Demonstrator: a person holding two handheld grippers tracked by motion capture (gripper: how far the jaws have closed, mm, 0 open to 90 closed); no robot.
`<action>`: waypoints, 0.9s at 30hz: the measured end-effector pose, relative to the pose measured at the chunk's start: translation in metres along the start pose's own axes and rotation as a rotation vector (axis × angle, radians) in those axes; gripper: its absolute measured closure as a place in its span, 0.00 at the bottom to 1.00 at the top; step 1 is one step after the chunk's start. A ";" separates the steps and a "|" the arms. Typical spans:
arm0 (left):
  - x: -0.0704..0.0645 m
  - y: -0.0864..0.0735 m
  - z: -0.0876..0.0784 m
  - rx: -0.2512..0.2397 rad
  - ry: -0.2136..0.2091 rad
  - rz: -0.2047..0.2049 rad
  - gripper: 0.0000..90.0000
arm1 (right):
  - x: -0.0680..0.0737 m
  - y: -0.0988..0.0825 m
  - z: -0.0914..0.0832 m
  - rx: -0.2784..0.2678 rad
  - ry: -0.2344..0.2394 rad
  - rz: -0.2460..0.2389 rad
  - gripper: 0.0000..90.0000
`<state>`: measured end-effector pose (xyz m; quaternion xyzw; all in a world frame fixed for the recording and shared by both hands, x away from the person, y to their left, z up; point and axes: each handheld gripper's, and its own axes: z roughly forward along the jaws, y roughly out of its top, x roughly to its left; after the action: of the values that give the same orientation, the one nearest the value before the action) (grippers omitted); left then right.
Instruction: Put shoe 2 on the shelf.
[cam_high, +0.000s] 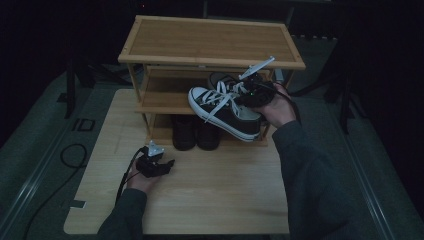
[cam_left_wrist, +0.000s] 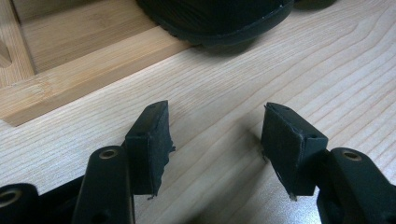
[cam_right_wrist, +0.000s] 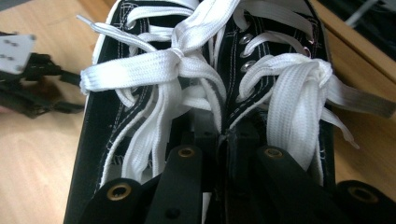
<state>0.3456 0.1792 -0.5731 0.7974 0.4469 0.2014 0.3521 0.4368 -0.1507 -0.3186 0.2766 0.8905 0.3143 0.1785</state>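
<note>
A pair of black canvas sneakers (cam_high: 225, 114) with white laces and toe caps hangs in the air in front of the middle shelf of a bamboo shoe rack (cam_high: 210, 42). My right gripper (cam_high: 252, 92) is shut on them. In the right gripper view its jaws (cam_right_wrist: 224, 137) pinch the inner walls of the left sneaker (cam_right_wrist: 140, 107) and the right sneaker (cam_right_wrist: 285, 93) together. My left gripper (cam_high: 167, 165) rests low on the wooden table (cam_high: 210, 195), before the rack. It stands open (cam_left_wrist: 217, 135) with only bare wood between its pads.
A pair of dark boots (cam_high: 195, 132) stands on the rack's bottom shelf; one sole (cam_left_wrist: 219, 21) shows past the bottom rail (cam_left_wrist: 70, 79). Cables (cam_high: 75, 155) trail off the table's left side. The room around is dark.
</note>
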 end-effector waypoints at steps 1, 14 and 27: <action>0.000 0.000 0.000 0.000 0.000 0.001 0.47 | 0.001 0.001 0.001 -0.004 -0.014 0.011 0.94; 0.000 0.000 0.000 0.000 0.000 0.000 0.47 | 0.007 0.002 0.002 -0.042 -0.085 0.050 0.95; 0.000 0.000 0.000 -0.002 0.000 -0.003 0.47 | 0.011 -0.003 0.010 -0.098 -0.172 0.162 0.90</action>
<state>0.3455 0.1790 -0.5733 0.7963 0.4479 0.2015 0.3532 0.4318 -0.1411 -0.3302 0.3646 0.8302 0.3458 0.2414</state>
